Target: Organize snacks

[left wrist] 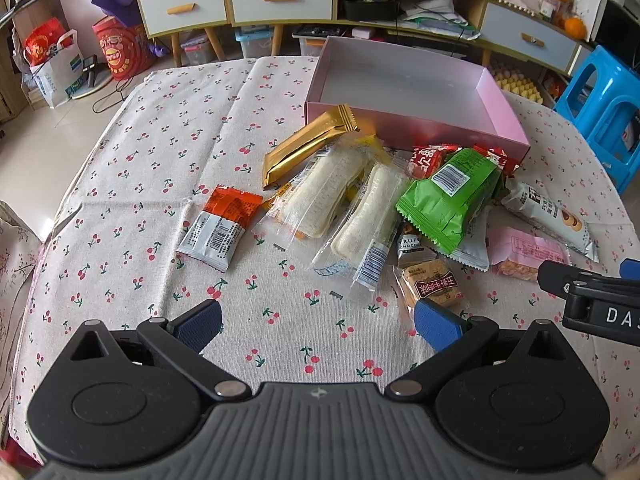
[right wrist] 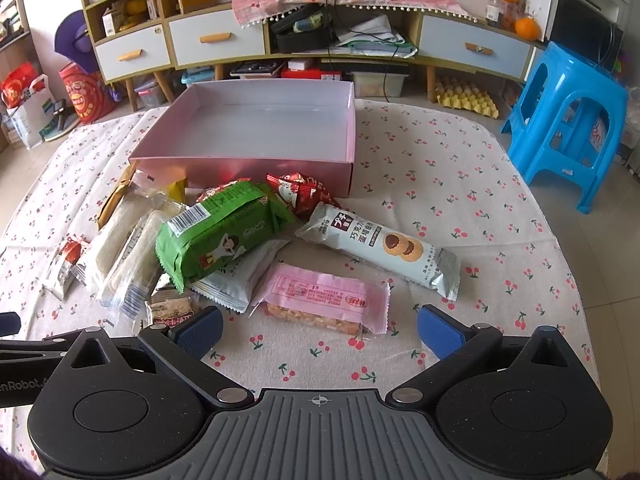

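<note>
cherry-print bench (right wrist: 460, 184) carrying an empty pink box (right wrist: 256, 120), with a heap of wrapped snacks (right wrist: 224, 240) just before its near wall, and, nearest the cameras, left gripper (left wrist: 318, 322) and right gripper (right wrist: 320, 326), fingers apart, holding nothing.

Tablecloth (right wrist: 440, 168) cream, red cherry print. Box (right wrist: 248, 168) pink. Top packet (right wrist: 224, 236) green; bar wrapper (left wrist: 308, 140) gold. Stool (right wrist: 568, 120) blue.
</note>
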A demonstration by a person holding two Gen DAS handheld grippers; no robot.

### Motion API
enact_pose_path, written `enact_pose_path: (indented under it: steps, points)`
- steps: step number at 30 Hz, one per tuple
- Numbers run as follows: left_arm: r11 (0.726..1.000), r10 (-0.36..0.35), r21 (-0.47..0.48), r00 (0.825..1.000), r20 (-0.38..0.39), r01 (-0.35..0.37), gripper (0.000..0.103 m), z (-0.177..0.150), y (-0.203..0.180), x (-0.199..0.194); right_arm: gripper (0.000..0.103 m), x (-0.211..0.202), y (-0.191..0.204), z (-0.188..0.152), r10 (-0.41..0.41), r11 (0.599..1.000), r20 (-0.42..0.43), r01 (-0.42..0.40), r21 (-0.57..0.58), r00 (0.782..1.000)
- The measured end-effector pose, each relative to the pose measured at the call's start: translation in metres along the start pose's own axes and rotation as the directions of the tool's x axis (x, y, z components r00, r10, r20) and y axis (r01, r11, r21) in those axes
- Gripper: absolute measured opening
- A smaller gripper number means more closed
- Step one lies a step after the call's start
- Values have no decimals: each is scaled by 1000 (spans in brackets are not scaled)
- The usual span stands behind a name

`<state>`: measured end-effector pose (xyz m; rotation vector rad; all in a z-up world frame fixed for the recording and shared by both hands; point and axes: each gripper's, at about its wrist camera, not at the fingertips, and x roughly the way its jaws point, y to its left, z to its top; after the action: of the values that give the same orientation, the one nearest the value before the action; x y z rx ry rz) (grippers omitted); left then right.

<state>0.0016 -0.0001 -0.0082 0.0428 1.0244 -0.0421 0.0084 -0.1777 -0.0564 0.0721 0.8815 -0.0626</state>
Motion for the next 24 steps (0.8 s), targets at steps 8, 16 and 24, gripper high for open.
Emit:
enact_pose_path:
  steps: [8, 16, 24]
  points:
    - [1000, 0, 5, 1000, 2, 0, 103, 3, 2, -1, 103, 0, 0, 1, -7, 1000, -1, 7, -5, 1000]
    - [1000, 0, -24, 1000, -9, 0, 103, 8, 5, 3, 103, -8, -2, 14, -47, 999, 47, 48, -26, 998]
    - [998, 39, 44, 995, 97, -43, 103, 27, 4, -10, 103, -19, 1, 35, -91, 988, 126, 105, -109, 988]
